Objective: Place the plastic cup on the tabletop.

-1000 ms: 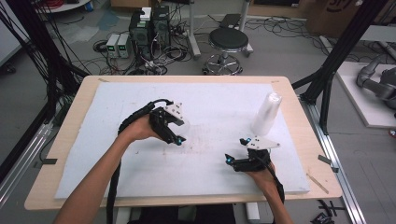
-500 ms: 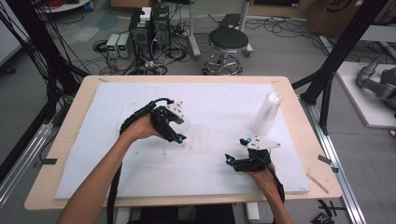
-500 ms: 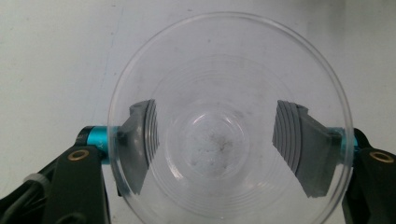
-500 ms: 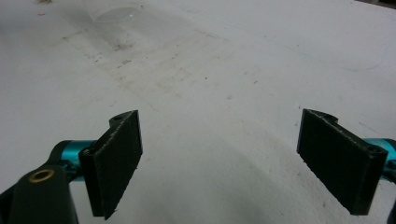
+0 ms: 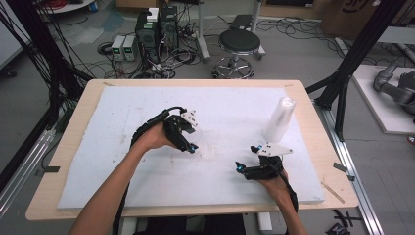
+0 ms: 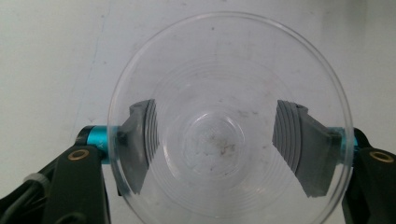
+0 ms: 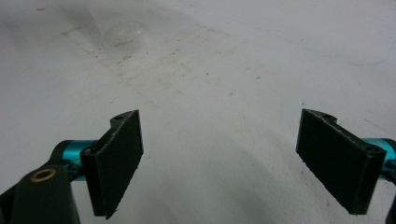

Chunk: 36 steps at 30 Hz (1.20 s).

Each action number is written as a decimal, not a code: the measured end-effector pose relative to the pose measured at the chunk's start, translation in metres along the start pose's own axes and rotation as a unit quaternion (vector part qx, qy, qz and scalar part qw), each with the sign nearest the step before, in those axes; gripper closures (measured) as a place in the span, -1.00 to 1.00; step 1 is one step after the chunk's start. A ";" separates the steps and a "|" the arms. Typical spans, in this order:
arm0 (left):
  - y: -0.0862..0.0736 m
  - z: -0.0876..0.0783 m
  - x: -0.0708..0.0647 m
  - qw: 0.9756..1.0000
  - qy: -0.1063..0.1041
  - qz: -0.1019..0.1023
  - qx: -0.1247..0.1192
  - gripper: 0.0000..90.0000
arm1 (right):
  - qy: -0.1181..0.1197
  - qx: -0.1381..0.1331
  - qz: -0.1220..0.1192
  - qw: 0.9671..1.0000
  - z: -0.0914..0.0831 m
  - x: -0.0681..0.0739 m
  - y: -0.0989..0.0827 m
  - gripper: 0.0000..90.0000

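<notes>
- The left gripper (image 5: 188,142) sits near the middle of the white-covered worktop (image 5: 98,147); its fingers (image 6: 140,140) hold a clear plastic cup (image 6: 229,126) from both sides, the cup's open mouth facing the camera.
- The right gripper (image 5: 244,169) rests at five o'clock on the worktop, fingers (image 7: 116,158) spread wide with nothing between them.
- A stack of clear cups (image 5: 280,120) stands at three o'clock, just beyond the right gripper.

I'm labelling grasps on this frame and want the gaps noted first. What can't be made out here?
- Left gripper view: whether the left claw touches the clear cup. Its pads show distorted through the cup wall.
- High view: how many cups the cup stack holds. It is too small to count.
- Right gripper view: what the clear object is. It is blurred and cut off by the top edge.
</notes>
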<state>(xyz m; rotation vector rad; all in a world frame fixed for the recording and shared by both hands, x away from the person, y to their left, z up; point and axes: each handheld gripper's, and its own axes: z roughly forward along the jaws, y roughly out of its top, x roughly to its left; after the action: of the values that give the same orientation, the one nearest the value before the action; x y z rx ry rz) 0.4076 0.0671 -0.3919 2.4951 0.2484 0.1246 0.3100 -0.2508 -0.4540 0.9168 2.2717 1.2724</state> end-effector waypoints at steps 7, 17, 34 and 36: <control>0.003 0.005 -0.001 1.000 -0.001 -0.005 0.004 -0.31 | 0.001 0.000 -0.001 1.000 0.000 0.000 0.000 -0.68; 0.002 0.013 0.007 1.000 0.003 -0.028 0.000 -0.31 | 0.003 -0.004 -0.002 1.000 -0.001 0.000 0.000 -0.68; -0.009 0.020 0.006 0.999 0.004 -0.051 0.000 -0.54 | 0.004 -0.002 0.001 1.000 -0.001 0.000 0.000 -0.67; -0.009 0.019 0.006 0.999 0.000 -0.054 -0.008 -0.60 | 0.005 -0.002 0.002 1.000 0.000 -0.001 0.000 -0.67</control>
<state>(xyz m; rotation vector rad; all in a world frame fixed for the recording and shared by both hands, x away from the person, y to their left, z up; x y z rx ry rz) 0.4150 0.0649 -0.4122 2.4605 0.3789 0.0823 0.3102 -0.2515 -0.4538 0.9153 2.2750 1.2860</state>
